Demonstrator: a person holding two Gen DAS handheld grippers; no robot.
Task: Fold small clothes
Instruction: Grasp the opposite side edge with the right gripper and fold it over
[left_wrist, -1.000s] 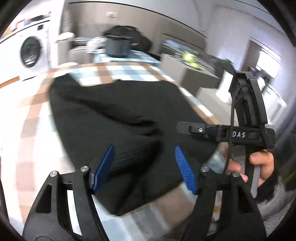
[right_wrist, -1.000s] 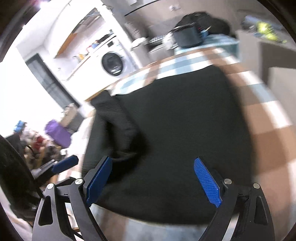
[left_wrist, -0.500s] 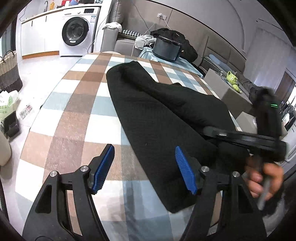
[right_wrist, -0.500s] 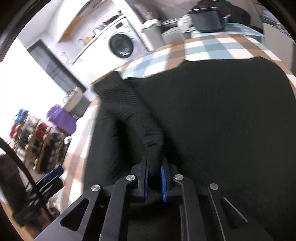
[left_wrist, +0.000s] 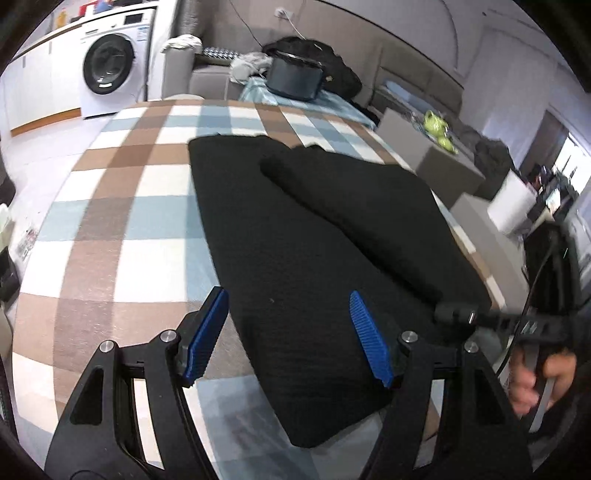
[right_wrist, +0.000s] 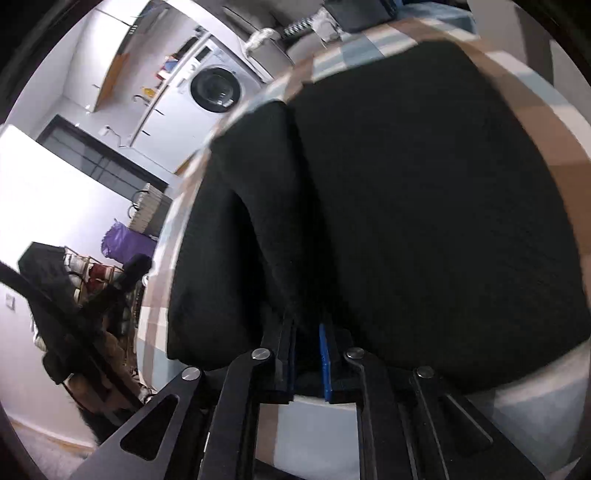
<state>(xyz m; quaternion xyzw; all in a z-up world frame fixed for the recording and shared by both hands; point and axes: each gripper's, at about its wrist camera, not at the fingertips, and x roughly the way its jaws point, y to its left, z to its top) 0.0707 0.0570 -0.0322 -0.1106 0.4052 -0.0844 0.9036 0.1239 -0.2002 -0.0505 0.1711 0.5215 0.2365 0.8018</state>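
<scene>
The black garment (left_wrist: 295, 258) lies flat on the checked surface (left_wrist: 122, 206), its long axis running away from me, with one sleeve or side panel already laid inward as a raised band along its right half. Its near hem overhangs the front edge of the surface slightly.

My left tongs (left_wrist: 288, 332) stand wide, blue pads either side of the near left portion of the cloth and clear of it; nothing is held. My right tongs (right_wrist: 306, 354) are narrow, and their jaws have just been opening a little after a tight pinch. A ridge of the black cloth sits between the pads at the near edge, but I cannot tell whether the pads press on it or have let it go.

Judgement: the step in hand is settling the folded-in panel and preparing the next fold from the near hem. To do it well, I should release the right pinch only once the fold lies flat and its edge runs parallel to the garment's side. The left tongs should then descend on the near left corner, taking both layers and not the tablecloth beneath. Both grips should sit level with each other so the hem lifts evenly. The knit looks thick and limp; a shallow bite risks slipping.
</scene>
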